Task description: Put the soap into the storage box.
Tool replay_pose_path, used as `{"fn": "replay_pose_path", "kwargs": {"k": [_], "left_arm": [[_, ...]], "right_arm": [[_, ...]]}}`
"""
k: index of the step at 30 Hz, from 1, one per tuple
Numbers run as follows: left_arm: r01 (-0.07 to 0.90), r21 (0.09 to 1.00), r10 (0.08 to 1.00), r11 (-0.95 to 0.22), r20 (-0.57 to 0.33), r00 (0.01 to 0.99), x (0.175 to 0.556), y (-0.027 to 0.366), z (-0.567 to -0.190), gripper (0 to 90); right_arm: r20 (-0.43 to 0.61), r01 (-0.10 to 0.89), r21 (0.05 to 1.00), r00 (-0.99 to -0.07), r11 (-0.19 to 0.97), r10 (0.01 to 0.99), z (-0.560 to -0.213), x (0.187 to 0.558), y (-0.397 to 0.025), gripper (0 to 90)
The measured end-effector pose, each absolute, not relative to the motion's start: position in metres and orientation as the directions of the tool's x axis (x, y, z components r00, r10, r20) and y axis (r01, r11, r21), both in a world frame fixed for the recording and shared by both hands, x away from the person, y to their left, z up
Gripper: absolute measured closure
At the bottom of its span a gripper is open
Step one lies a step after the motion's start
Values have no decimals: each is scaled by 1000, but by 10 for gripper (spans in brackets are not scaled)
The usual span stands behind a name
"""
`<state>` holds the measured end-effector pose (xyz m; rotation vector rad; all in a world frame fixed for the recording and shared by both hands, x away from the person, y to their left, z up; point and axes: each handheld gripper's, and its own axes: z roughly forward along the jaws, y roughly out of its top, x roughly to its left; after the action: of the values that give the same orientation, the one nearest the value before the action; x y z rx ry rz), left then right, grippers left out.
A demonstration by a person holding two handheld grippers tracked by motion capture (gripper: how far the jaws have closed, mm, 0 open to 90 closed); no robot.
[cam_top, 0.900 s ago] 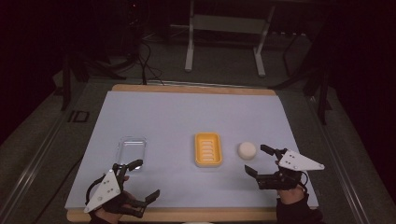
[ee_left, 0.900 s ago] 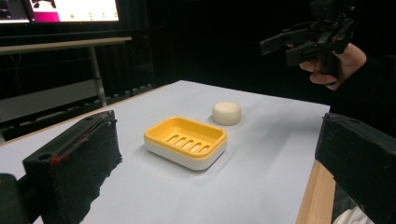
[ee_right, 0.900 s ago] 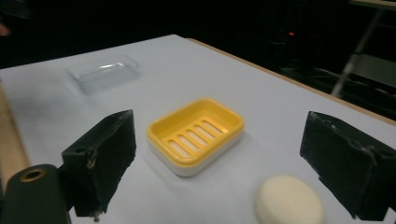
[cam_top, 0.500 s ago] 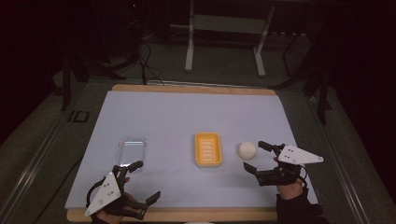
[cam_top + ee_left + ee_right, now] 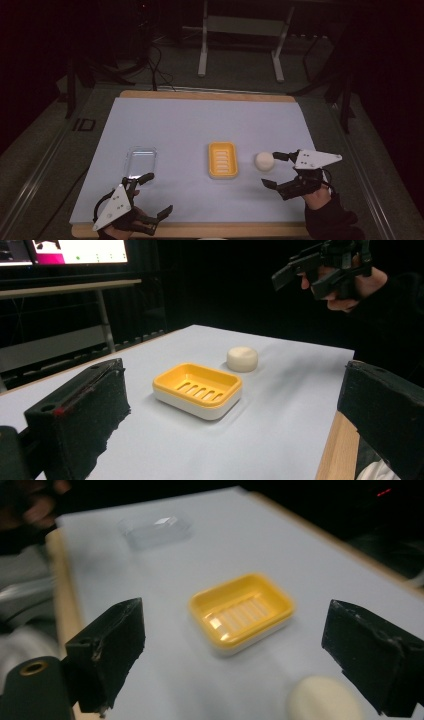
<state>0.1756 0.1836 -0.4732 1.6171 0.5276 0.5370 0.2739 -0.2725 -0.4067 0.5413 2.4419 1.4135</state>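
Observation:
A yellow soap dish (image 5: 223, 159) (image 5: 198, 389) (image 5: 241, 612) rests near the middle of the pale sheet. To its right lies a round cream soap bar (image 5: 264, 160) (image 5: 242, 359) (image 5: 323, 699). Left of the dish sits a clear plastic lid (image 5: 140, 161) (image 5: 154, 530). My right gripper (image 5: 272, 170) stands open just right of the soap, its far fingertip close beside the bar and nothing between the jaws. My left gripper (image 5: 155, 195) is open too, near the front edge below the lid, holding nothing. The left gripper view shows the right gripper (image 5: 320, 267) raised at the upper right.
The pale sheet (image 5: 200, 130) lies on a wooden board whose edge (image 5: 200, 230) runs along the front. Metal stand legs (image 5: 240, 45) rise on the dark floor beyond the far edge. A lit monitor (image 5: 75, 250) glows at the back.
My right gripper has moved left toward the soap bar, its far fingertip now beside it. The left gripper has shifted slightly near the front edge. The dish, soap and lid have not moved.

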Motion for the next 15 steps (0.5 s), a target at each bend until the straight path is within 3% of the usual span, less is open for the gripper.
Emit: {"fn": "replay_pose_path", "kwargs": {"k": [15], "left_arm": [[34,989,606,-143,61,793,176,181,-474,1]], "right_arm": [[-14,233,745,-931,625,364,-406,287,-260,101]]}}
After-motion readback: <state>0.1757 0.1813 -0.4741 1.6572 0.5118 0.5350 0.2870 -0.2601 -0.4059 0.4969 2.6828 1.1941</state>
